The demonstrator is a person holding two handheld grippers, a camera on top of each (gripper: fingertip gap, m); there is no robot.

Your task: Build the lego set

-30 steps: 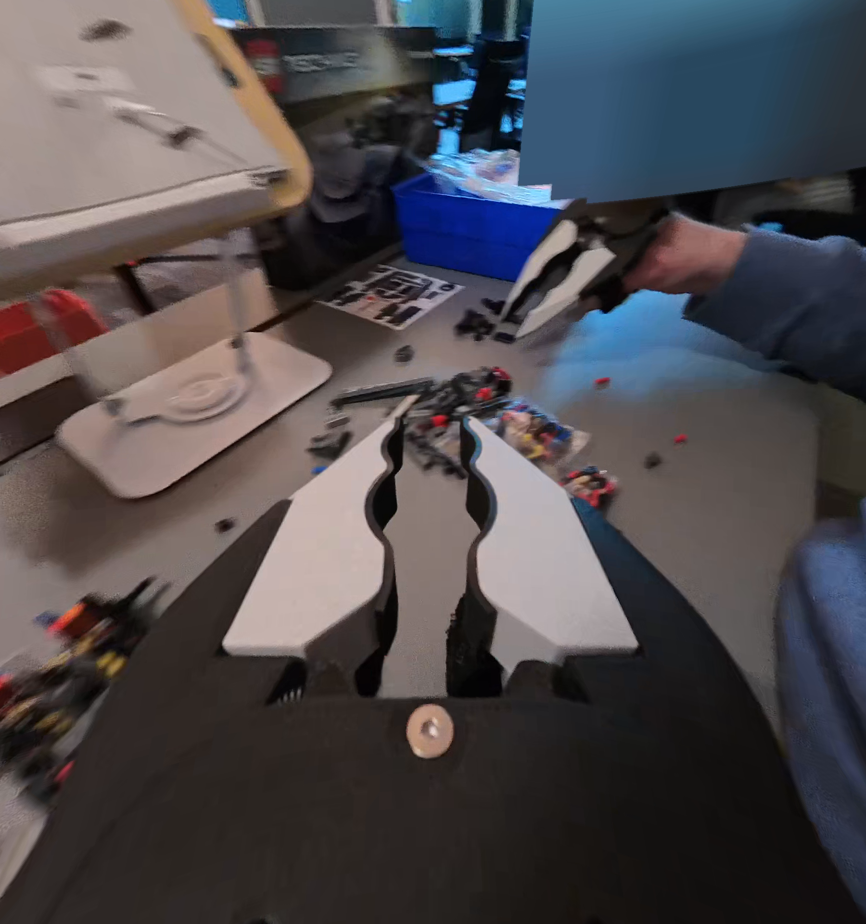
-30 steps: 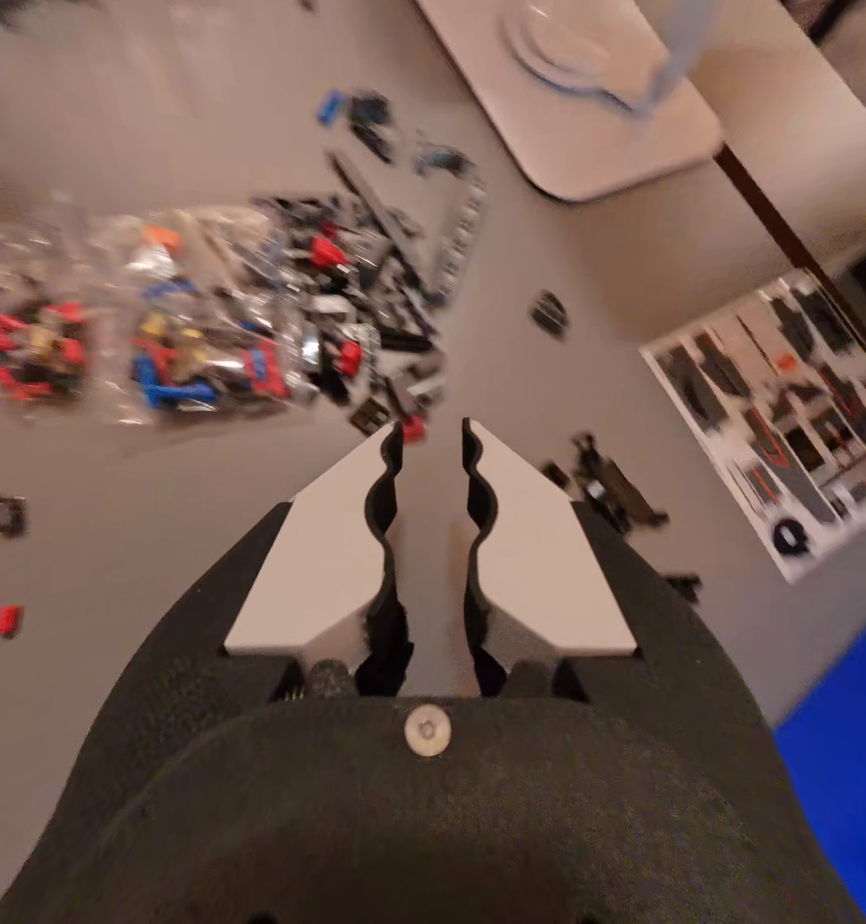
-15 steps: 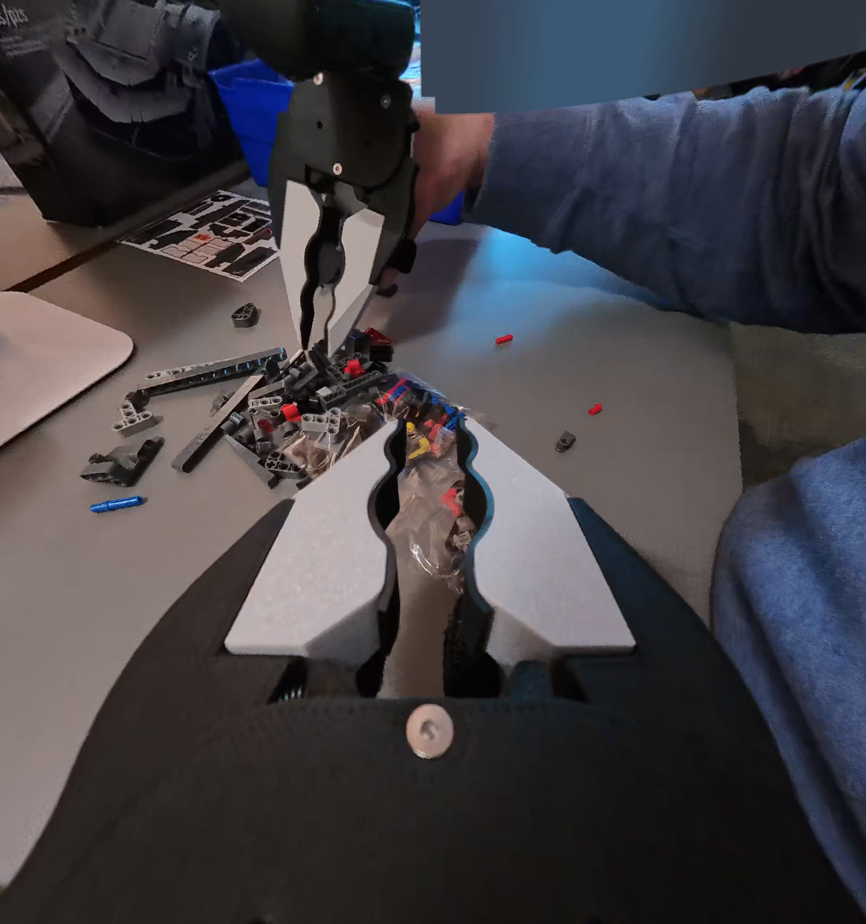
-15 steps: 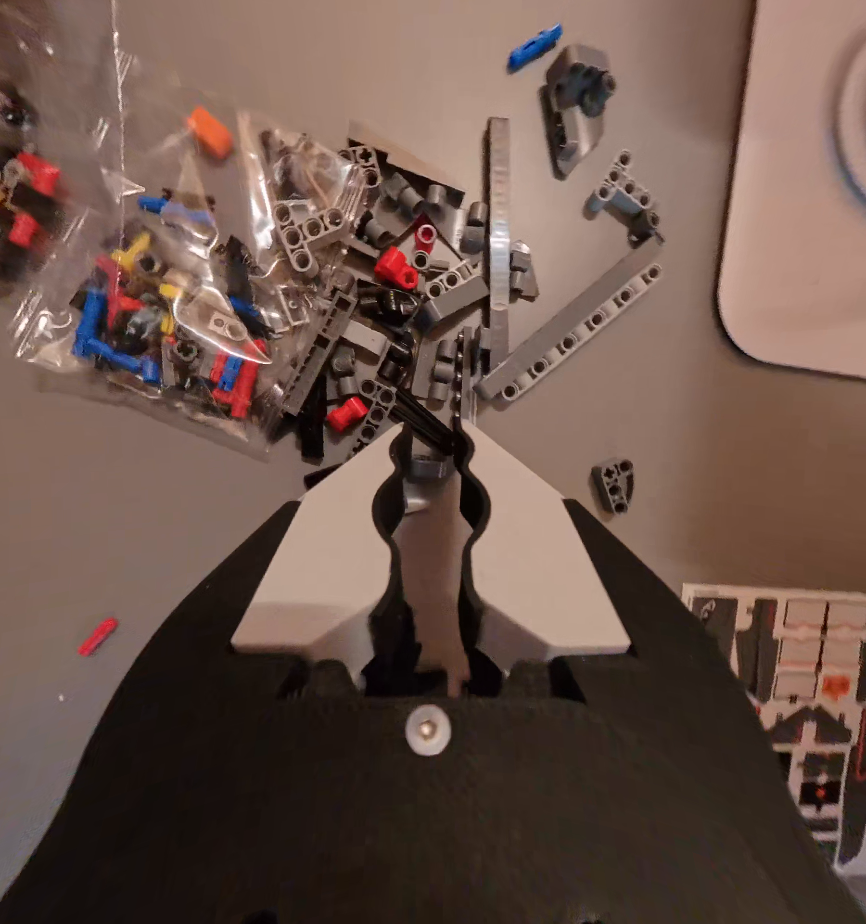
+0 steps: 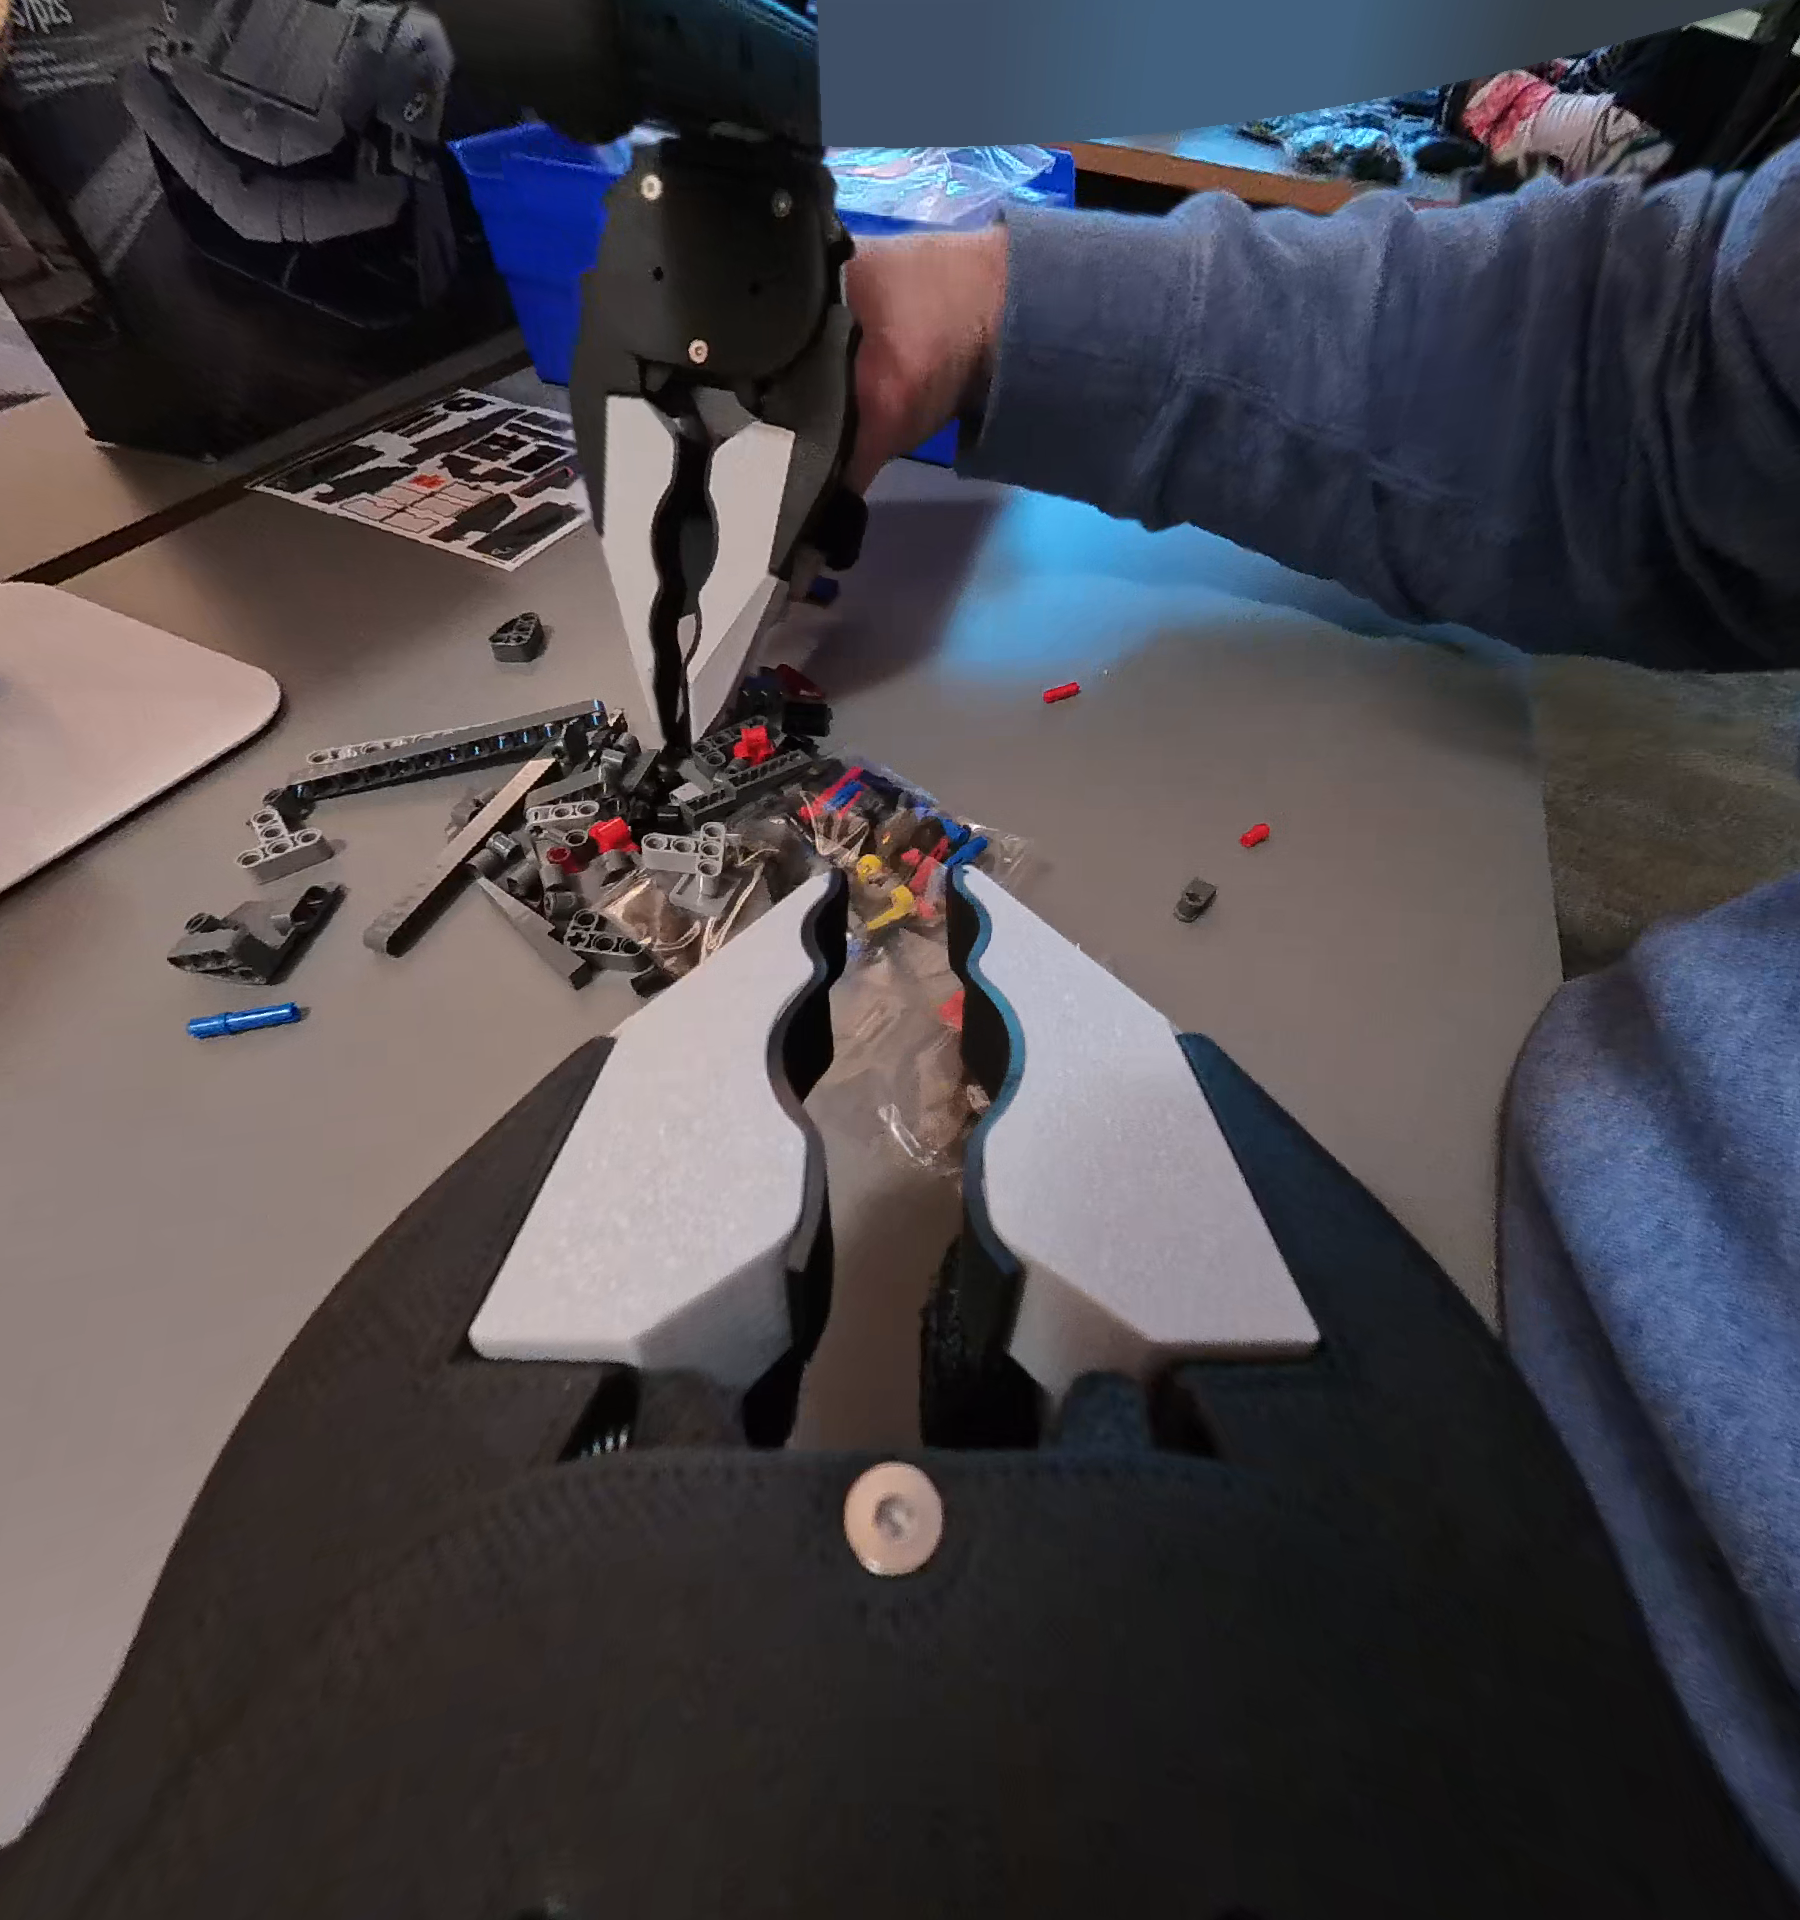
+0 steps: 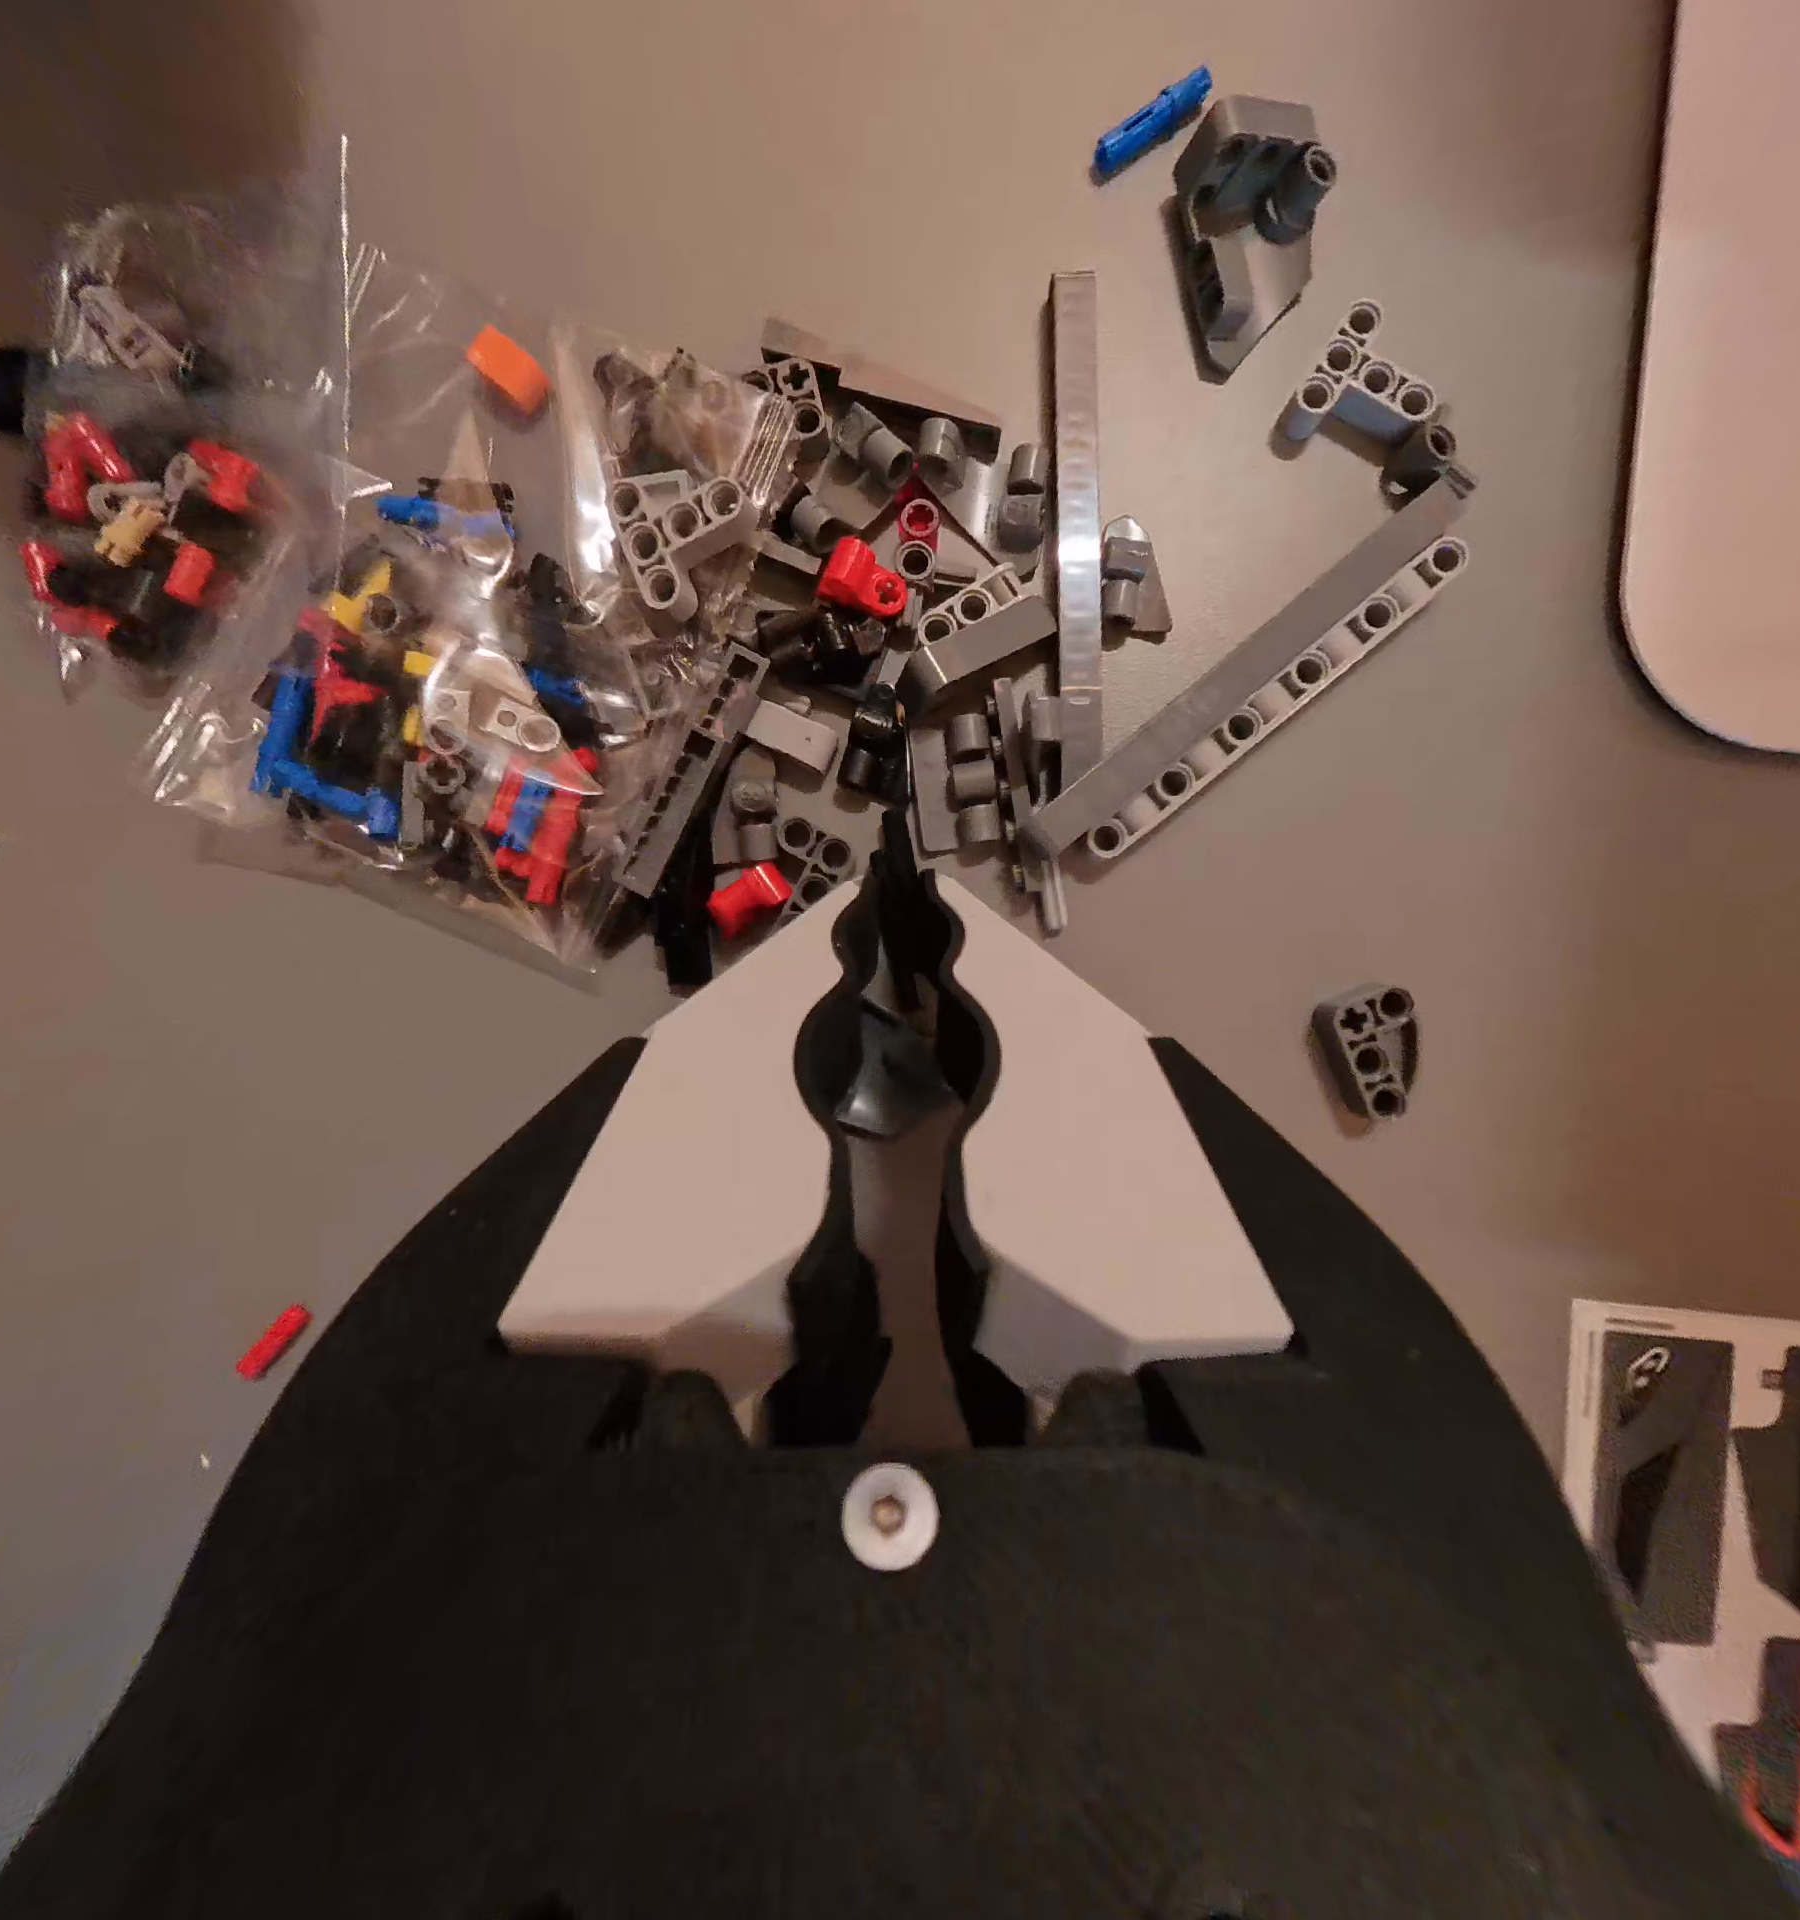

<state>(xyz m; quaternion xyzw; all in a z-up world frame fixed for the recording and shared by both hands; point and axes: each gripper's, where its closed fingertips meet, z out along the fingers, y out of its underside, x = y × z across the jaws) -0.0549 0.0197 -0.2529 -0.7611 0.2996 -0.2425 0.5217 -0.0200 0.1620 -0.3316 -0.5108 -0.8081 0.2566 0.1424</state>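
A pile of loose grey, black and red lego pieces lies on the grey table, also in the left wrist view. A clear bag of small coloured pieces lies beside it. My right gripper points down at the pile's near edge and is shut on a thin black lego piece; it also shows in the left wrist view. My left gripper is open and empty, low over the clear bag.
A long grey beam and a blue pin lie at the pile's edge. A sticker sheet, a white stand base, a blue bin and a dark box border the area. A blue sleeve crosses the right. My right fingertips sit around 15 cm from my left ones.
Both grippers swung in over the pile. The right gripper came down to the pile's edge and its jaws closed on the black piece. The left gripper has since held still.
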